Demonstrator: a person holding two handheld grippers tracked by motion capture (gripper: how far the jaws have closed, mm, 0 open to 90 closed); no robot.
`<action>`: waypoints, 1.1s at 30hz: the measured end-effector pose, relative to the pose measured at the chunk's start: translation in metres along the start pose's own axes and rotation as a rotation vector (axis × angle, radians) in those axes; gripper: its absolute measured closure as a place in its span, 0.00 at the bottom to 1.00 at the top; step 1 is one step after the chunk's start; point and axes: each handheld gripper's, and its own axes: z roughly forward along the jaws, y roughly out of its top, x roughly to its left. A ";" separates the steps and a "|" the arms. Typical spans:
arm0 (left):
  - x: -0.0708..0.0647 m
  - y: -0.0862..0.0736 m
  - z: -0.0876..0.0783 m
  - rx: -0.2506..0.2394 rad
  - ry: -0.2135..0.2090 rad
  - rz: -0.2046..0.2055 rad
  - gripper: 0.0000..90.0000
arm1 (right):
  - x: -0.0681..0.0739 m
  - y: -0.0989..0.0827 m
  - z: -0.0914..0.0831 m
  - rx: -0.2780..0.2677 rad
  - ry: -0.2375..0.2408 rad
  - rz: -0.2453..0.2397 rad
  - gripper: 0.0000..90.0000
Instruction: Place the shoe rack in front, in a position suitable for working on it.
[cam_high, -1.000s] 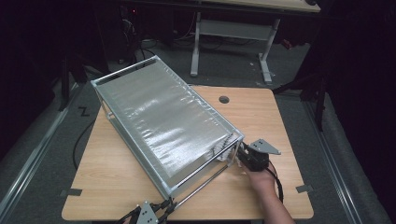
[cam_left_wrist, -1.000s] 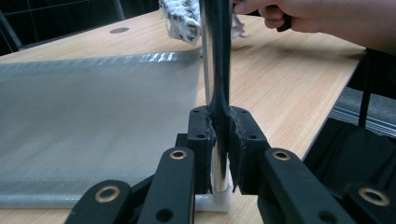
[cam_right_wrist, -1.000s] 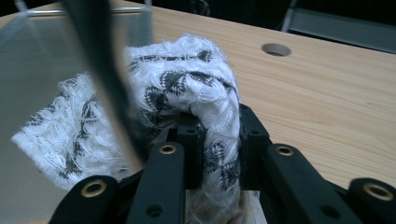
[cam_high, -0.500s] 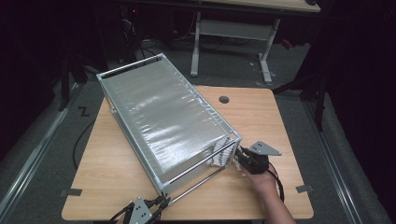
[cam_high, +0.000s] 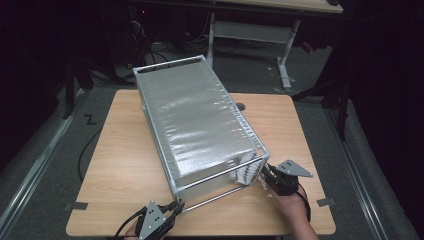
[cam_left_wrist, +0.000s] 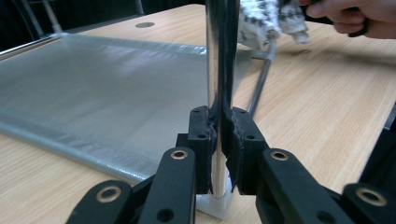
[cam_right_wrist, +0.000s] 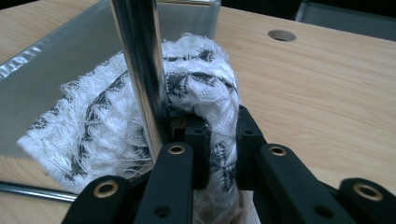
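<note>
A long metal frame box (cam_high: 195, 125) with silvery mesh sides lies slantwise on the wooden table (cam_high: 125, 165). My left gripper (cam_high: 172, 206) at the near-left corner is shut on the frame's chrome post (cam_left_wrist: 219, 70), which its pads (cam_left_wrist: 201, 140) clamp low down. A white cloth with black pattern (cam_high: 248, 172) bunches at the near-right corner. My right gripper (cam_high: 263, 176) is shut on that cloth (cam_right_wrist: 201, 88) beside another chrome post (cam_right_wrist: 140, 60). The left gripper view shows the other hand (cam_left_wrist: 350, 16) and the cloth (cam_left_wrist: 259, 23) farther off.
A round cable hole (cam_high: 241, 106) sits in the table behind the frame. The table's near edge runs just below both grippers. A white desk stand (cam_high: 285, 55) is on the dark floor beyond, and a black cable (cam_high: 85, 150) trails off the left edge.
The frame has turned on the table, its far end swinging right. My left gripper has moved up and right with the near-left corner. The right gripper has shifted a little toward the near edge.
</note>
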 end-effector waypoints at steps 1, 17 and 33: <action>0.001 0.001 0.003 0.001 -0.002 0.002 0.89 | -0.001 -0.002 -0.004 0.000 -0.009 0.001 0.90; 0.018 0.005 0.018 -0.006 -0.012 -0.005 0.89 | 0.003 -0.004 -0.068 -0.076 -0.231 0.085 0.87; 0.018 0.004 0.016 -0.001 -0.002 0.017 0.89 | 0.027 0.004 -0.079 -0.105 -0.184 -0.041 0.87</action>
